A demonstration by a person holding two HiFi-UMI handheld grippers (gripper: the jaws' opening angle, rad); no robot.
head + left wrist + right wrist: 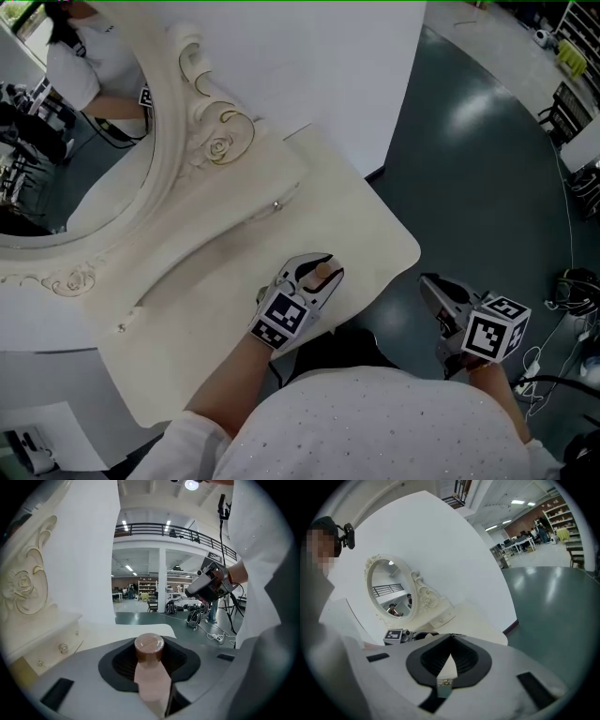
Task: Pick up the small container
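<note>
The small container (pixel 322 277) has a pale pink body and a round brown cap. My left gripper (pixel 326 265) is shut on it over the front part of the cream dressing table (pixel 216 281). In the left gripper view the container (pixel 151 677) stands between the dark pads with its cap toward the tips of the left gripper (pixel 150 644). My right gripper (pixel 428 281) hangs off the table's right side over the floor, jaws together with nothing in them. In its own view the right gripper (pixel 450 640) points toward the table.
An oval mirror (pixel 84 178) in a carved cream frame stands at the table's back left. Drawer knobs (pixel 276 204) sit on the raised shelf. A white wall panel (pixel 309 66) stands behind. Dark green floor (pixel 478 159) with cables lies to the right.
</note>
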